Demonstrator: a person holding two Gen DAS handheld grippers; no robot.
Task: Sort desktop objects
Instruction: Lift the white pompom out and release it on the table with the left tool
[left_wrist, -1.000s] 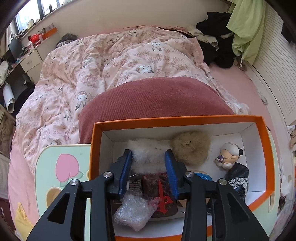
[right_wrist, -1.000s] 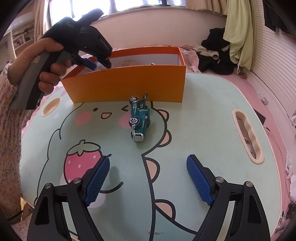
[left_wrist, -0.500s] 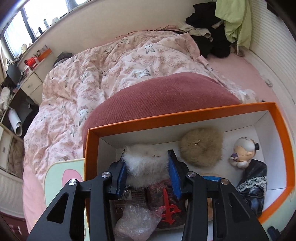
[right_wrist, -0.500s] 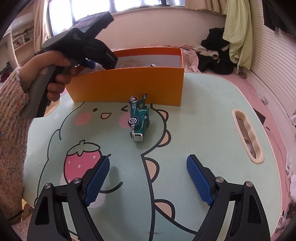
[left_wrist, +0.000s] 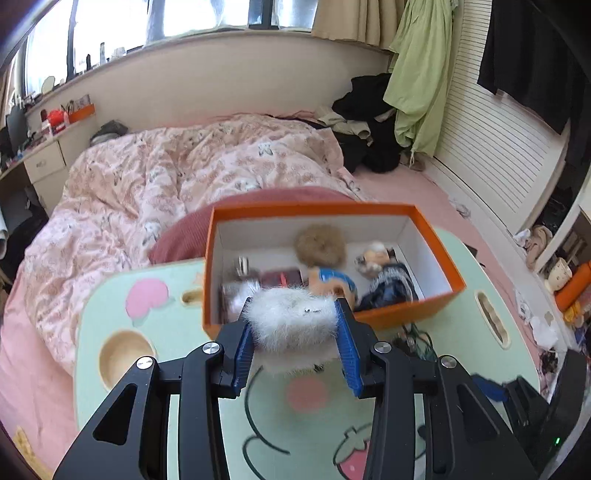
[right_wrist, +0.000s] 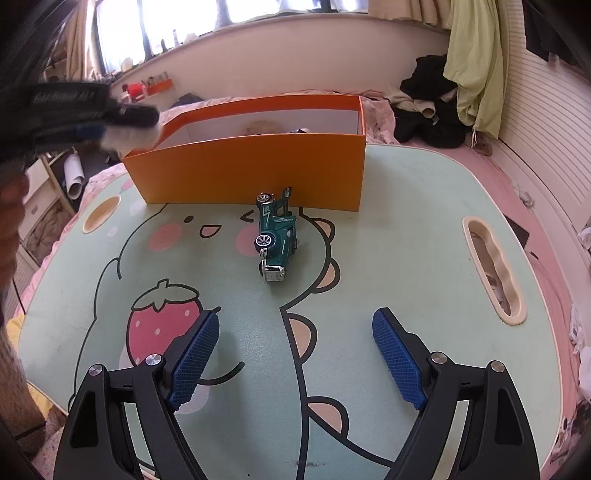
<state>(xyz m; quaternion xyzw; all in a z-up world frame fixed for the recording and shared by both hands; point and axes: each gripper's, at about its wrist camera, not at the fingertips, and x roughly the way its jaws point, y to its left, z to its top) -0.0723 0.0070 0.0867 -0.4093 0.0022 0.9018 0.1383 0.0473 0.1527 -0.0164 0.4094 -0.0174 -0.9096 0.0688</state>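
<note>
My left gripper (left_wrist: 295, 325) is shut on a white fluffy pompom (left_wrist: 291, 328) and holds it in the air in front of the orange box (left_wrist: 436, 240). The box holds a brown pompom (left_wrist: 319, 245), a small doll figure (left_wrist: 373, 256), dark lace cloth (left_wrist: 391, 284) and other small items. In the right wrist view the left gripper (right_wrist: 122, 125) with the pompom (right_wrist: 129, 134) is blurred, above the left end of the orange box (right_wrist: 251, 170). My right gripper (right_wrist: 295, 354) is open and empty, low over the table. A green toy car (right_wrist: 277, 243) lies on its side ahead of it.
The table (right_wrist: 406, 221) is mint green with cartoon prints, a round cup hollow (right_wrist: 101, 218) at the left and a slot handle (right_wrist: 495, 273) at the right. A bed with a pink quilt (left_wrist: 166, 177) lies behind the box. Clothes (left_wrist: 369, 125) are piled at the back right.
My left gripper has shut on the white pompom, lifted it out of the box and pulled back toward the near side. The right gripper and the toy car have not moved.
</note>
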